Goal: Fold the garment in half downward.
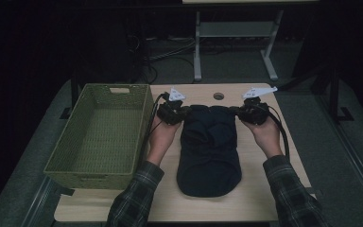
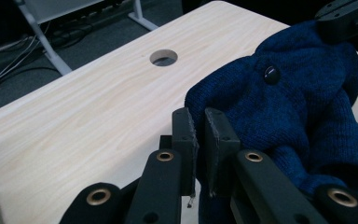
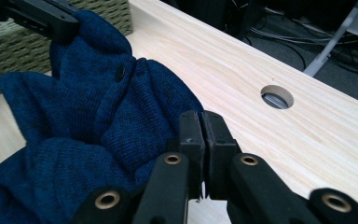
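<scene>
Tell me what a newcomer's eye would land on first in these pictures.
First, the dark blue knitted garment lying in the middle of the wooden table, its far edge pinched at each corner by the left gripper and the right gripper, both shut on the knit. Next, the empty green woven basket beside it at the table's left edge. A small dark button shows on the fabric.

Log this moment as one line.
left gripper: shut on sweater | right gripper: shut on sweater | far edge lifted | basket: empty
</scene>
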`<state>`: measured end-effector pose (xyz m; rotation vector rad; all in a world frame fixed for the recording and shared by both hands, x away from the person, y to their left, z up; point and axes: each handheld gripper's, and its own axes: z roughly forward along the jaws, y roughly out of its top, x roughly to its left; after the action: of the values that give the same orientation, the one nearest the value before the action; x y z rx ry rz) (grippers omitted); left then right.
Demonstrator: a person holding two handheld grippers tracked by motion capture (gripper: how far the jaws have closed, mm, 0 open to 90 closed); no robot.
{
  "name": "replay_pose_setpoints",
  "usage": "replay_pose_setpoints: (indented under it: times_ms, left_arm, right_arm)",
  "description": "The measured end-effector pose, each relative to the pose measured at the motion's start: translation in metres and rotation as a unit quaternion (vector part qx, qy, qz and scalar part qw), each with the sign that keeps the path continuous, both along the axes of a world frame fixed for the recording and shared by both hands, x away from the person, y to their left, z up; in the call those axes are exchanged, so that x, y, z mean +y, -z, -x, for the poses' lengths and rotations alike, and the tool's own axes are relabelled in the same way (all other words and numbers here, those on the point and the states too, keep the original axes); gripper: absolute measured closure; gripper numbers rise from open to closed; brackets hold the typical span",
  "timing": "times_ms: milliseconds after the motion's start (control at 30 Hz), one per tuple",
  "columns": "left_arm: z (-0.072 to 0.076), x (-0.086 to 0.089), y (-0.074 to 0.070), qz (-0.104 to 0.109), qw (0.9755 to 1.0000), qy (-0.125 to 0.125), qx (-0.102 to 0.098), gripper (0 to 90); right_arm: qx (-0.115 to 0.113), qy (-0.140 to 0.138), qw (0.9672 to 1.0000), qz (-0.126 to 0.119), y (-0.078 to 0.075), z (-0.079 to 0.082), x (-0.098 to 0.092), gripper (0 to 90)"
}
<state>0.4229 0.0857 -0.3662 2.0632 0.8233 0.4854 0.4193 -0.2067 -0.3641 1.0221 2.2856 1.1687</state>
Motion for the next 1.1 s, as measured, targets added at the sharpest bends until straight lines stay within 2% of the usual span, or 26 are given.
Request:
replay_pose_setpoints:
  times_ms: [200, 533, 700, 767, 833, 1100]
  left_arm:
    - [0.015, 0.004, 0.007, -0.004, 1.0000, 0.005, 0.000, 83.4]
    - [0.040, 0.006, 0.015, -0.006, 0.9997, 0.022, -0.001, 83.3]
    - [0.054, 0.009, 0.019, -0.010, 0.9992, 0.037, 0.007, 83.1]
    - [0.058, 0.009, 0.021, -0.013, 0.9990, 0.042, 0.009, 83.1]
    - [0.063, 0.010, 0.025, -0.010, 0.9988, 0.046, 0.012, 83.1]
    - [0.082, 0.014, 0.037, -0.005, 0.9975, 0.063, 0.033, 83.0]
  right_arm:
    - [-0.004, -0.010, 0.9999, -0.006, 0.004, 0.017, 0.000, 87.5]
    - [0.000, -0.023, 0.9997, -0.012, 0.016, 0.043, 0.001, 87.4]
    - [0.010, -0.030, 0.9994, -0.016, 0.022, 0.057, -0.001, 87.3]
    - [0.012, -0.032, 0.9994, -0.010, 0.023, 0.061, -0.001, 87.3]
    - [0.009, -0.033, 0.9994, -0.009, 0.025, 0.068, 0.000, 87.3]
    - [0.022, -0.044, 0.9987, -0.017, 0.035, 0.091, -0.001, 87.2]
